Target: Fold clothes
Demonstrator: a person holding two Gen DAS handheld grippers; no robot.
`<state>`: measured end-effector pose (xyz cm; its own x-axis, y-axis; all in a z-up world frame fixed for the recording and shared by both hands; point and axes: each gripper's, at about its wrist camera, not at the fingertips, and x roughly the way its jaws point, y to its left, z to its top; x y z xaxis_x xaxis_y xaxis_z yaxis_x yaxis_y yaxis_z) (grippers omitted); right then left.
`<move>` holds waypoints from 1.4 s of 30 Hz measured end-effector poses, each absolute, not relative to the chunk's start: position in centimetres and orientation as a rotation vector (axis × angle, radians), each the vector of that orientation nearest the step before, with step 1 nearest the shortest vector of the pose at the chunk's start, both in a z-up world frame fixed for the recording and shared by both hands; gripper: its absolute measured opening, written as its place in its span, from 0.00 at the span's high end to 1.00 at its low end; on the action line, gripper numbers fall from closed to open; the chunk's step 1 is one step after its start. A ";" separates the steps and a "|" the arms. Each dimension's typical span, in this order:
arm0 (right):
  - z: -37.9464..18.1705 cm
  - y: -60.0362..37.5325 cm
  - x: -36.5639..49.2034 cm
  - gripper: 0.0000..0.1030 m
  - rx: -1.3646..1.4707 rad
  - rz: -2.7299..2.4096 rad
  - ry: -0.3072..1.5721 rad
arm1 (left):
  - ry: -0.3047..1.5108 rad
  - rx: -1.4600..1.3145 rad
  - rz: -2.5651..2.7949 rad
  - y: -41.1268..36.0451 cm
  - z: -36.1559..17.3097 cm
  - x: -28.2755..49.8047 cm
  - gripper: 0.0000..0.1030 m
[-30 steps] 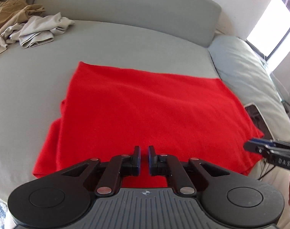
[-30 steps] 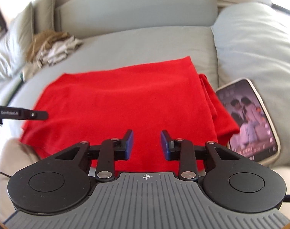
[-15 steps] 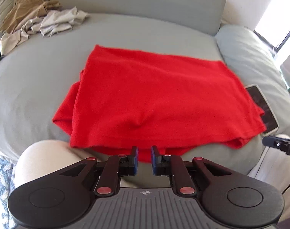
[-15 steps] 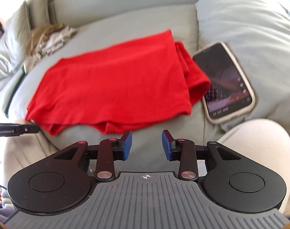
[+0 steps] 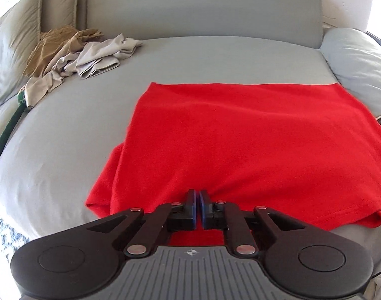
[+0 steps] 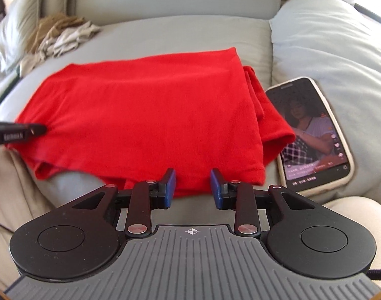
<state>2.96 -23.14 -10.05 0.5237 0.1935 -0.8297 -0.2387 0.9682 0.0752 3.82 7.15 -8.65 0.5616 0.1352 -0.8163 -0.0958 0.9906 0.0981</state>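
A red garment (image 5: 253,137) lies folded flat on the grey cushion (image 5: 77,130), with its near hem at the cushion's front edge. My left gripper (image 5: 198,195) is shut on that hem near the left end, and the cloth puckers at its tips. In the right wrist view the same garment (image 6: 145,105) fills the middle, and one of the left gripper's fingers (image 6: 27,131) pokes in from the left onto its puckered edge. My right gripper (image 6: 193,182) is at the hem's right part; its jaws are closing, the hem lies between them, and the pads stand clear of the cloth.
A phone (image 6: 313,132) with a lit screen lies just right of the garment, against a pale pillow (image 6: 328,40). A heap of beige and tan clothes (image 5: 72,52) sits at the back left. A person's light trouser leg (image 6: 360,210) is under the right gripper.
Half a second ago both grippers hung back off the cushion's front edge. Both have come forward to the red hem, and the left one's jaws now pinch it.
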 end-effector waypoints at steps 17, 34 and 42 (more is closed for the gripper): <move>-0.8 -25.4 11.1 0.40 0.401 0.328 0.926 | 0.942 -0.317 -0.064 10.1 -1.6 9.7 0.69; -18.4 -28.9 28.4 1.00 0.873 0.199 0.996 | 0.826 -0.840 0.118 19.7 -15.9 22.5 0.91; -15.2 -30.6 26.7 0.90 0.844 0.099 0.828 | 0.750 -0.677 0.104 17.4 -11.3 20.0 0.97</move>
<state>26.74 -30.56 -15.23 0.6911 0.3878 -0.6099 0.2329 0.6793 0.6959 20.00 17.41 -11.28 0.7369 -0.1456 -0.6601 -0.3201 0.7850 -0.5305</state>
